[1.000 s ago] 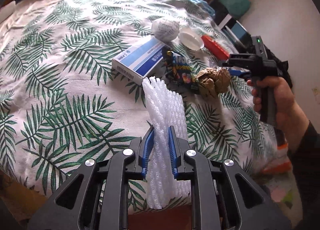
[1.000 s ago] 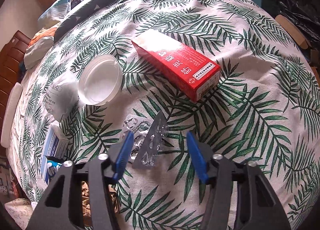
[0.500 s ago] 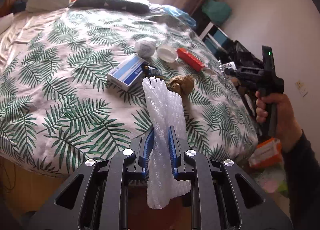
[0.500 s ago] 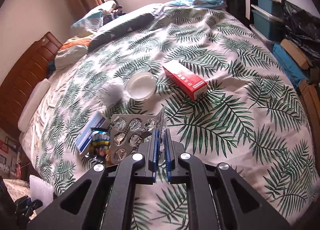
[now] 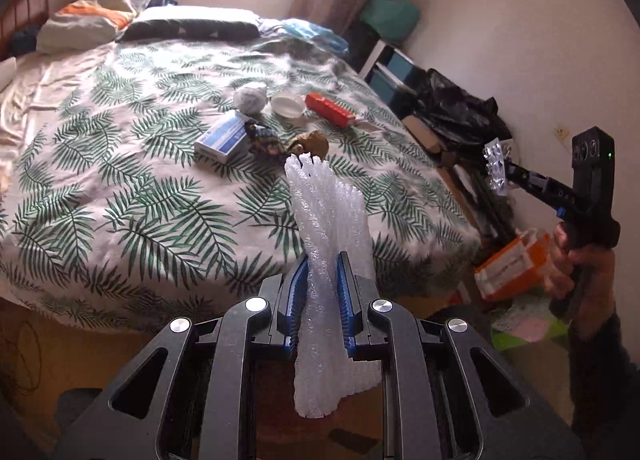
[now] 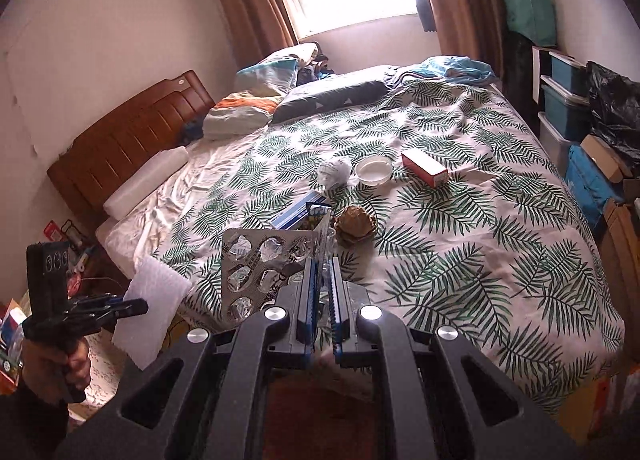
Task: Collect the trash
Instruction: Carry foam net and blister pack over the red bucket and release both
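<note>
Bedside, off the leaf-print bed (image 6: 500, 260): left tongs (image 5: 319, 284) pinching foam net (image 5: 332, 244), right tongs (image 6: 324, 284) pinching blister pack (image 6: 264, 268).

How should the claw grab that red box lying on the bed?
Grip the red box across its two long sides near the middle, coming down from above. It lies flat on the leaf-print bedspread, long and narrow, and apart from the clear plastic lid, so there looks to be room for both fingers.

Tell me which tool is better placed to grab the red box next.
Neither yet: the left tool grips foam netting, the right tool a blister pack. Afterwards, probably right; the red box lies on its side.
</note>
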Motion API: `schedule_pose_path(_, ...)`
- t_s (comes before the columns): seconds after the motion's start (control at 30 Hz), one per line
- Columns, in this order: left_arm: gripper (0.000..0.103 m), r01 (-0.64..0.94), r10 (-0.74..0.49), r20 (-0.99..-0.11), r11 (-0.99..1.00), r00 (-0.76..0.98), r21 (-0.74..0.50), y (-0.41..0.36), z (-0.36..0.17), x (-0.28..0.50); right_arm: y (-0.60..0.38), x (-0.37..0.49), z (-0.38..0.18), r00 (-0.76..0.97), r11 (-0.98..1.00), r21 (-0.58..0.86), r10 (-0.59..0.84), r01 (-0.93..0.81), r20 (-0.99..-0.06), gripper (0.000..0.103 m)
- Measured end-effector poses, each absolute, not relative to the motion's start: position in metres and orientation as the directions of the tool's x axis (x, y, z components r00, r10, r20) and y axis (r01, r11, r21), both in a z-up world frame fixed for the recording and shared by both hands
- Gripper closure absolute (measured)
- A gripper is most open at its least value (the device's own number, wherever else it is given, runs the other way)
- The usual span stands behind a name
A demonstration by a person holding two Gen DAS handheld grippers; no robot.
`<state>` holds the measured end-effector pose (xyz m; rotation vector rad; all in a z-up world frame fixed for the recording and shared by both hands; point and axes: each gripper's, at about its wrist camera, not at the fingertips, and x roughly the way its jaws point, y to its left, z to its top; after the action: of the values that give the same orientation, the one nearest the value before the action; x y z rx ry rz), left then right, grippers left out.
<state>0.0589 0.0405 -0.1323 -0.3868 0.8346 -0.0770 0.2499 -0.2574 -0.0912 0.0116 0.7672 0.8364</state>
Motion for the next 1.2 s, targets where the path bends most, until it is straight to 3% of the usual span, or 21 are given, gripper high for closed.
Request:
schedule_pose_path(0.3,0.085,-0.091,-0.251,-0.774,0.925,0.581,-0.368,0.026,-0.171,0.026,-0.245,0.182,-0.134,0.310,0.627,0.220,0.622,-0.747,-0.719,0.096)
schedule_pose_path(0.6,0.085,-0.141,-0.236,-0.870,0.935,0.433,-0.325,0.015,-0.243,0.028,-0.220,0.160,-0.214,0.156,0.592,0.242,0.540,-0.768,-0.827,0.096)
schedule_pose_path(1.0,0.085,-0.161,-0.245,-0.950,0.947,0.194,-0.277,0.003,-0.347,0.049,-0.190,0.164,-0.292,-0.007,0.537,0.224,0.376,-0.813,-0.927,0.096)
schedule_pose_path(1.2,0.085,-0.160,-0.245,-0.962,0.951,0.125,-0.263,0.001,-0.378,0.060,-0.170,0.161,-0.334,-0.039,0.475,0.150,0.235,-0.867,-0.971,0.096)
